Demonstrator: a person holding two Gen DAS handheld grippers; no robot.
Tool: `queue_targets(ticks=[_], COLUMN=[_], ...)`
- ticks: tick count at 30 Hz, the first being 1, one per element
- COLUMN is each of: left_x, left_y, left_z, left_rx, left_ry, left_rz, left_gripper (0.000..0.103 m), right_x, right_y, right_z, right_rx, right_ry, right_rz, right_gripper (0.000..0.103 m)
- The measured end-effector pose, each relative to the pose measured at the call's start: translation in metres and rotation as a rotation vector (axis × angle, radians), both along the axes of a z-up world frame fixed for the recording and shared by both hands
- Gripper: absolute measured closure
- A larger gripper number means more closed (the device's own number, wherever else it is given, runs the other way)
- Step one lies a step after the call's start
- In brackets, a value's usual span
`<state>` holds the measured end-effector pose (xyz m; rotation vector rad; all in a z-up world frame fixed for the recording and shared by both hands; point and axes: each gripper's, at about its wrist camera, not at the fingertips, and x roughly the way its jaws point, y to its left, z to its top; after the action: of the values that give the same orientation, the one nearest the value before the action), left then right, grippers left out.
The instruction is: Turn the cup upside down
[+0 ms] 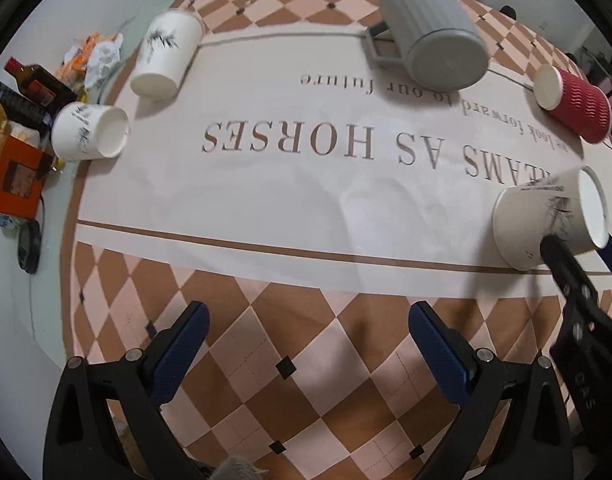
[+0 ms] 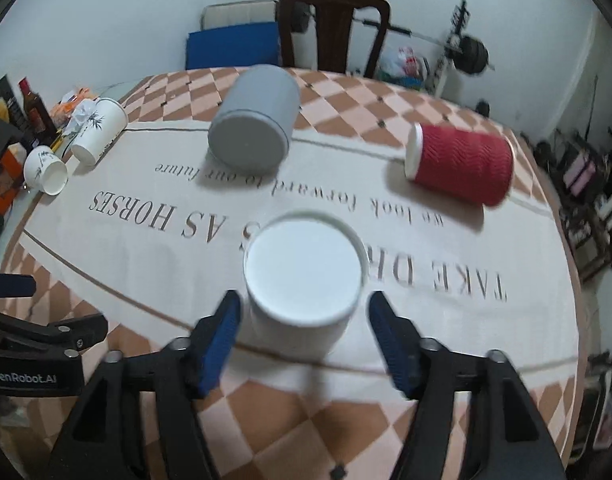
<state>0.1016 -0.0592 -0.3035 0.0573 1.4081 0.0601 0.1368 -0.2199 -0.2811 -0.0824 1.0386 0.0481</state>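
White paper cup [image 1: 545,220] stands near the table's right edge in the left wrist view, well right of the left gripper [image 1: 307,344], whose jaws gape empty. Right wrist view: the cup [image 2: 302,276] sits base-up between the right gripper's [image 2: 304,336] spread jaws, seemingly untouched.

The white paper cup [image 2: 304,272] stands upside down, flat base up. It rests on the tablecloth's [image 2: 485,240] printed lettering.
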Motion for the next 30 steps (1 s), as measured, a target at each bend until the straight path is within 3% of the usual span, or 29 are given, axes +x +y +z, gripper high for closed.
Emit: queue_targets(ticks=[1, 6, 10, 15, 22, 30], left_x=[-0.003, -0.021, -0.039, -0.057, -0.105, -0.145], left_y=[-0.003, -0.010, -0.015, -0.013, -0.012, -0.007], left_z=[0.005, 0.042, 0.080, 0.135, 0.223, 0.279], left_rx=[0.004, 0.010, -0.015, -0.063, -0.108, -0.117], left_ry=[-0.015, -0.089, -0.143, -0.225, -0.364, -0.448], left_rz=[-0.008, -0.059, -0.089, -0.124, -0.169, -0.172], left_gripper=[0.001, 0.001, 0.000, 0.000, 0.000, 0.000], right_x=[-0.003, -0.027, -0.051, -0.093, -0.152, -0.207], right_y=[-0.001, -0.009, -0.015, -0.025, -0.032, -0.026], right_z=[0.002, 0.038, 0.081, 0.149, 0.222, 0.288], right_rx=[-0.002, -0.008, -0.062, -0.047, -0.054, -0.083], right_ry=[-0.001, 0.003, -0.013, -0.060, -0.087, -0.140], right_rz=[-0.011, -0.078, -0.143, -0.229, -0.319, -0.342], right_gripper=[0.017, 0.003, 0.002, 0.002, 0.002, 0.001])
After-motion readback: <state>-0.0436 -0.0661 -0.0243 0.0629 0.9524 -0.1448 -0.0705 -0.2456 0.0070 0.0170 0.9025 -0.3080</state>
